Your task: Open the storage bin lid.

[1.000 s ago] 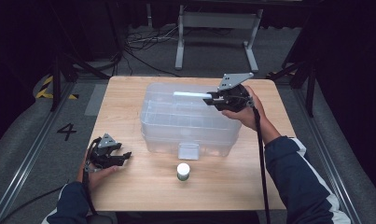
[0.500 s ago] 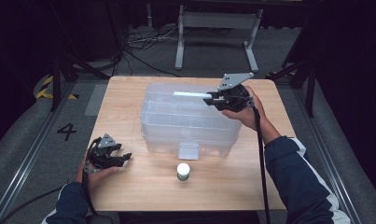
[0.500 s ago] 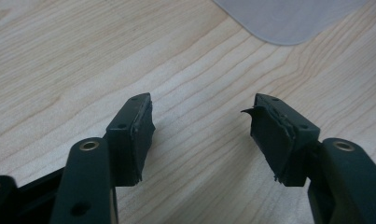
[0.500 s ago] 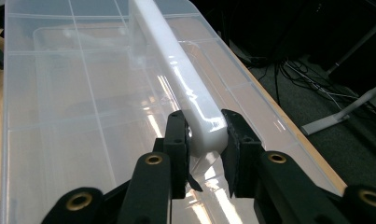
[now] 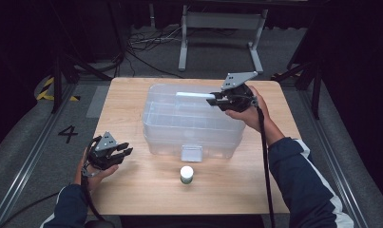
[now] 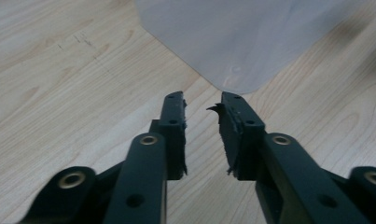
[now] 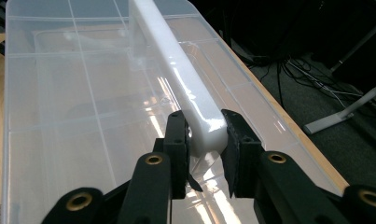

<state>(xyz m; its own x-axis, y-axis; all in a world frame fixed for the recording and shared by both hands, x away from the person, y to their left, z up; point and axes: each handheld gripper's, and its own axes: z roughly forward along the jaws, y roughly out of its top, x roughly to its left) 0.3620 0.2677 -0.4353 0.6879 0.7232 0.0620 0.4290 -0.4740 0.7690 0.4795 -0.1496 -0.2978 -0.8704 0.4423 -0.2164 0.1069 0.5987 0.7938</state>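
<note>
High view: one clear bin (image 5: 191,126) mid-table (image 5: 132,185), probably placed central for both hands to reach. One white bar (image 5: 195,96) over its far right edge, clenched at its end in the right claw (image 5: 216,100), likely a handle or clip being worked. One small jar (image 5: 186,174) near the front, alone. Left claw (image 5: 124,151) at the near left, off the bin.

Left claw view: left claw (image 6: 202,107) just narrowed, a gap left, nothing between, bin corner (image 6: 232,42) just ahead; seemingly idle.

Right claw view: right claw (image 7: 205,125) gripping the bar (image 7: 176,70) by both sides, over the bin lid (image 7: 83,121).
</note>
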